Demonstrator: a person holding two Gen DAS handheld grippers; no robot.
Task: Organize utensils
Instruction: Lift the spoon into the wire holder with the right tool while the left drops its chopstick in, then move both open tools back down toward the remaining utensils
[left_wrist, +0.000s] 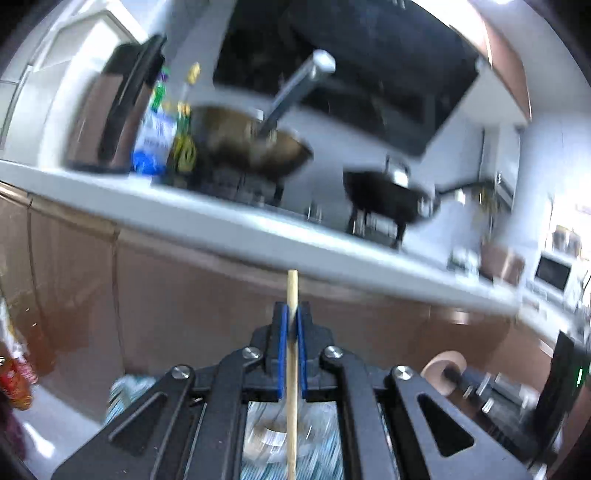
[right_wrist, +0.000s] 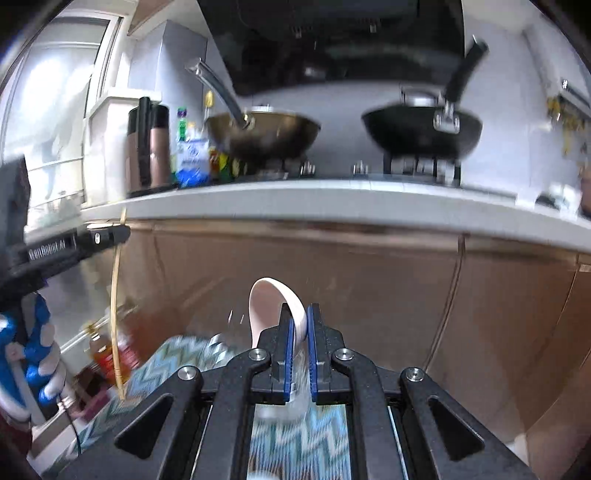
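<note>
Held upright in the left gripper (left_wrist: 292, 320): a slim, round, pale wooden chopstick (left_wrist: 292, 373), pinched between the blue ribbed pads (left_wrist: 283, 332), jaws all but closed, tip poking above the fingertips and shaft running down past the black linkage. Clamped in the right gripper (right_wrist: 299, 321): a smooth, glossy white ceramic spoon (right_wrist: 266, 306), curved bowl rising ahead and to the left of the fingers, handle squeezed between the blue pads, jaws nearly together. Beyond and above both grippers lay a white stone-like surface (right_wrist: 332, 201) with brown glossy cabinet fronts (right_wrist: 369, 280) below its edge. Farther back on that surface stood a brassy round wok (right_wrist: 262, 138) with a long steel handle, and a matte black wok (right_wrist: 421, 129) with a dark handle, right of the first. Seen only from the right wrist: the left gripper (right_wrist: 123, 233) from the side, off to the left, with the chopstick (right_wrist: 116, 295) hanging thin and yellowish beneath it, a blue-and-white gloved hand (right_wrist: 33, 350), and directly below, a teal zigzag-patterned cloth (right_wrist: 295, 439). Seen only from the left wrist: a white microwave (left_wrist: 552, 273) far right, heavily blurred, and a beige roll (left_wrist: 445, 373) on a rod, low to the right.
</note>
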